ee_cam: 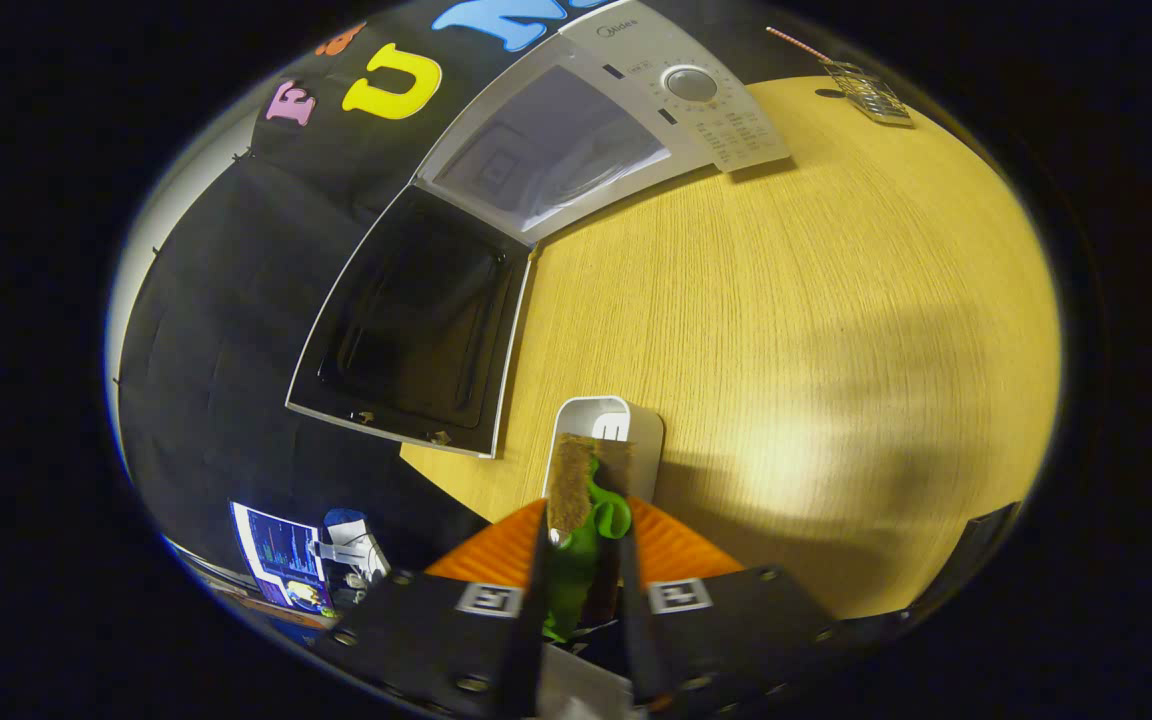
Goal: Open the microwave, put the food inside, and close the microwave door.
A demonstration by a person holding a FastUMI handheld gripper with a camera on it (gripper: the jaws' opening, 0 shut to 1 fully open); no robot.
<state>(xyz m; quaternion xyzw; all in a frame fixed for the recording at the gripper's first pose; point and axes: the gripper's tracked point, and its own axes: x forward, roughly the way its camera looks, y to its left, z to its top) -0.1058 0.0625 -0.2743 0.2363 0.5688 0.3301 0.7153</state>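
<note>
At the far left, below the bench (pixel 786 300) edge and well apart from everything else, a lit screen (pixel 281 555) showed beside some small pale clutter. Next came the microwave door (pixel 411 320), swung fully open to the left and hanging out past the bench edge, its dark inner face turned toward the camera. Just right of the door's hinge lay the microwave cavity (pixel 546 150), pale inside and holding nothing that could be made out. Nearer the camera, the gripper (pixel 586 500) had its fingers drawn close together on the food (pixel 591 520), a green piece with a brown, fuzzy-looking strip alongside it, and both fingers appeared to press on it. The food's long axis ran forward along the fingers, its front end over a white rectangular container (pixel 636 420) that stood on the bench just ahead; whether the food rested in the container or was lifted clear could not be told. The cavity lay well beyond the fingers, ahead and slightly left, so the coming move looked like a forward carry veering left, past the open door's edge. Right of the cavity sat the control panel (pixel 706 100) with its round dial (pixel 691 84), and farthest right, at the bench's back edge, a small clear rack (pixel 871 95).
</note>
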